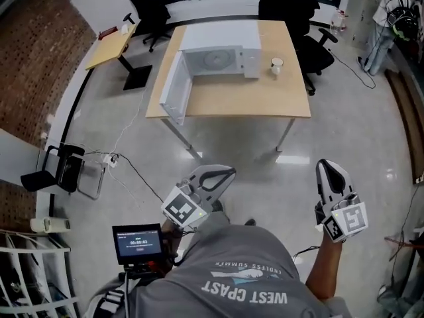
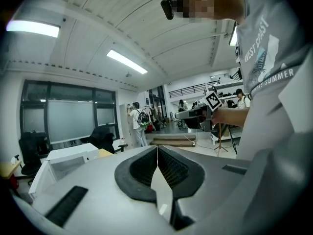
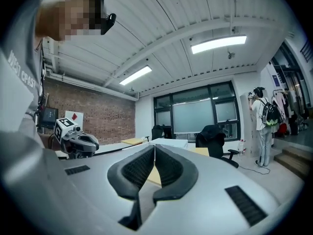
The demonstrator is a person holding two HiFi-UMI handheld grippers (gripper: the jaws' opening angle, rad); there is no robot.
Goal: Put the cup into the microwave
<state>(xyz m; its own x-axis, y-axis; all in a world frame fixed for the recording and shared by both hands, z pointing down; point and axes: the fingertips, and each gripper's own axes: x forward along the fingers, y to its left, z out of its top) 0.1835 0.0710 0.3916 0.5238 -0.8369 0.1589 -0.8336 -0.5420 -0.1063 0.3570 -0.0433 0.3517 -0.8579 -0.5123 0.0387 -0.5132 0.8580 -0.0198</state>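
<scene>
Wooden desk (image 1: 225, 101) carries the open white microwave (image 1: 222, 58) and, just beside it, the cup (image 1: 276, 65), all well ahead of the left gripper (image 1: 224, 173) and right gripper (image 1: 326, 164). Both are clenched, empty; arriving unopened, a gripper would likely knock the cup over, not grasp it

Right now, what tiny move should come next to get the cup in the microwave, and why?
Probably step closer, reaching the right gripper toward the cup. The cup stands on the table right of the microwave, whose door is already open. That gripper and the left gripper are shut, empty, over the floor.
</scene>
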